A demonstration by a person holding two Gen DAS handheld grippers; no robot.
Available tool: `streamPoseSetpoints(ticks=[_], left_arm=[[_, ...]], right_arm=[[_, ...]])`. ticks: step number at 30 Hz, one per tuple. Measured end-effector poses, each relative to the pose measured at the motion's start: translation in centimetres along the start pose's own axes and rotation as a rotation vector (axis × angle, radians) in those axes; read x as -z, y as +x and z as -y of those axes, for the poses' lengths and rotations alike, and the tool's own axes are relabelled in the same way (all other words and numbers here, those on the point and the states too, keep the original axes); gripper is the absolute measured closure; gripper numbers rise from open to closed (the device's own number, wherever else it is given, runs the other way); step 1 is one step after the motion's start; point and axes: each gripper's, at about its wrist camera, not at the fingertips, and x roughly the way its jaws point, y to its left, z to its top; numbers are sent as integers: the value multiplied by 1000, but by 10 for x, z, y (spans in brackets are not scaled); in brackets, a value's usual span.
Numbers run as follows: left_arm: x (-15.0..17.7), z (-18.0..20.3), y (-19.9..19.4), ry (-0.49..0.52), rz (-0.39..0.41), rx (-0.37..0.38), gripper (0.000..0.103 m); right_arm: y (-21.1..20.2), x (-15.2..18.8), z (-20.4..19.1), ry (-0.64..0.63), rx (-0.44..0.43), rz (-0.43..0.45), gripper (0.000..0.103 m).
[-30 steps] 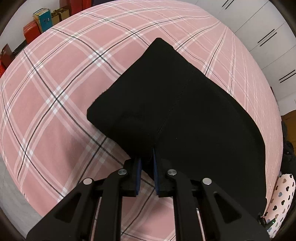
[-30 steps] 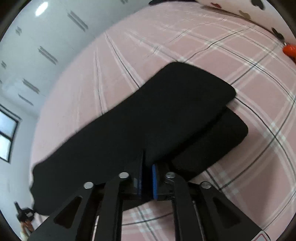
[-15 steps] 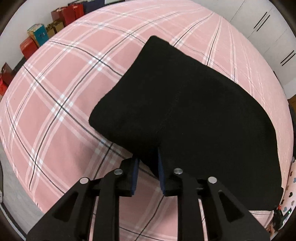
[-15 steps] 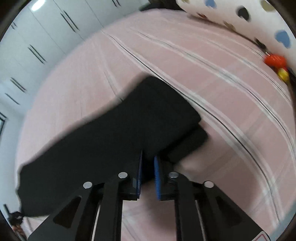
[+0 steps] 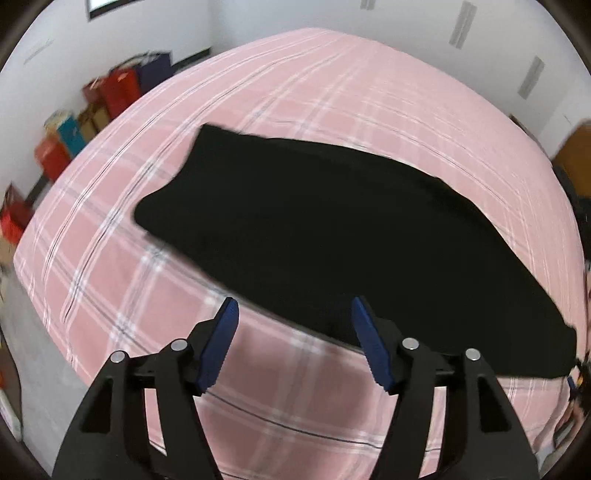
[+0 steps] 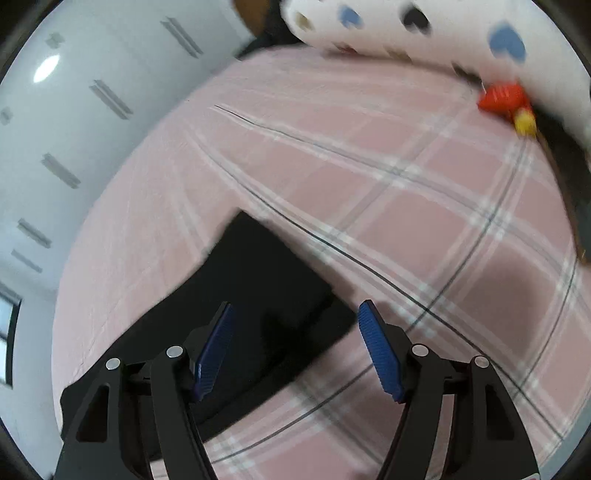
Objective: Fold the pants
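The black pants [image 5: 332,236] lie folded flat on the pink plaid bed [image 5: 258,92]. In the left wrist view my left gripper [image 5: 295,314] is open and empty, raised just in front of the near edge of the pants. In the right wrist view the pants [image 6: 258,306] show as a folded end under my right gripper [image 6: 293,314], which is open, empty and lifted off the cloth.
Red, blue and brown boxes and bags [image 5: 92,110] stand by the wall past the bed's left side. A white pillow with heart prints [image 6: 443,33] and a red and yellow toy [image 6: 506,103] lie at the bed's far right. White wardrobe doors [image 6: 74,129] stand beyond.
Both grippers were shut on the pants' edge and have now opened, let go and pulled back upward. The pants have dropped flat onto the bed.
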Motion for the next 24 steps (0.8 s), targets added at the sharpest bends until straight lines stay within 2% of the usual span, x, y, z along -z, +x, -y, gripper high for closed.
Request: streamPoseSetpoints(ticks=[1,2,3,4,6,8,9,11,12,13,14,16,17,18,20,22,24], left_arm=[[3,13,1,23,5,-5,41],[4,16,4,32,3,-7,41],[6,23,6,37,-5,0,41],[8,31,9,41,-18,17,41],[12,43,11,45,-28,27,41],[16,53,14,57,-34,30,41],[17,57,15,65,-35,30,41],[20,61,21,80,-38,23,41],[23,65,23,90,-43,16,41],[27,70,22,101,-48,8,41],[27,67,24,109,-50,2,41],[33,72,23,115,-49,-1,41],[34,71,24,110,-50,5,40],[35,70,25,102,-52,11,40],[35,62,26,92,-54,10,40],[35,58,24,81,-48,9,40],[37,47,21,74,-30,11,40]], right_arm=[[-2,1,-4,-8,-18,30,36],[-1,0,-7,-11,-96,12,43],[-1,-1,-9,-8,-148,0,92],[-5,-2,-13,0,-213,4,89],[-28,-6,-22,-39,-264,89,89],[-37,-8,-21,-62,-268,130,89],[-33,-8,-18,-77,-233,122,88],[2,-5,-5,-89,-133,7,86],[12,-1,1,-72,-136,-16,86],[10,-1,4,-54,-157,5,83],[8,-2,4,-31,-175,5,80],[7,-4,2,16,-207,6,60],[8,-5,1,21,-212,9,59],[12,-7,-3,10,-198,4,60],[14,-11,-9,7,-183,-8,84],[4,-14,-24,10,-228,8,87],[-22,-14,-63,-72,-281,47,87]])
